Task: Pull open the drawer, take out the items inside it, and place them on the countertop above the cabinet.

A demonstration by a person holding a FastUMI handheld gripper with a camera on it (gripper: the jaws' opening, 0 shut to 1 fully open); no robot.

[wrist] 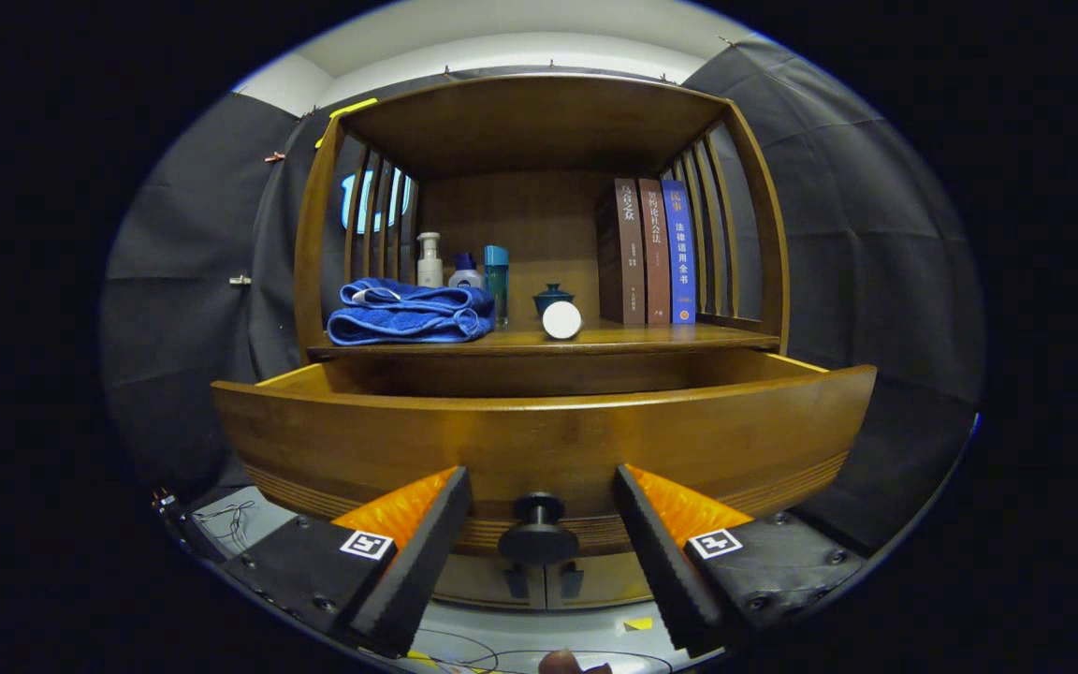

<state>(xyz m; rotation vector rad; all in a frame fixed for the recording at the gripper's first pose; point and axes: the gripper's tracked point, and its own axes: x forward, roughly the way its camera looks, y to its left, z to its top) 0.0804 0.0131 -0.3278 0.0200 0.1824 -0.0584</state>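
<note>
Drawer (539, 440) stands pulled out, its knob (538, 532) dead centre between the spread, released jaws of the gripper (539, 552), touching neither. Left of the knob and above, a folded blue towel (408, 314) lies on the surface (689, 339); right, three books (647, 251). The drawer's inside is hidden behind its front.

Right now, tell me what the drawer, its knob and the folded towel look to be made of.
Drawer: wood with a glossy varnish, judging by the grain and the sheen on its curved front.
Knob: dark and matte, perhaps metal or painted wood; the look leaves it open. It sits between the open tool's fingers, untouched.
Towel: soft blue terry-like cloth, folded in thick rounded layers.
</note>
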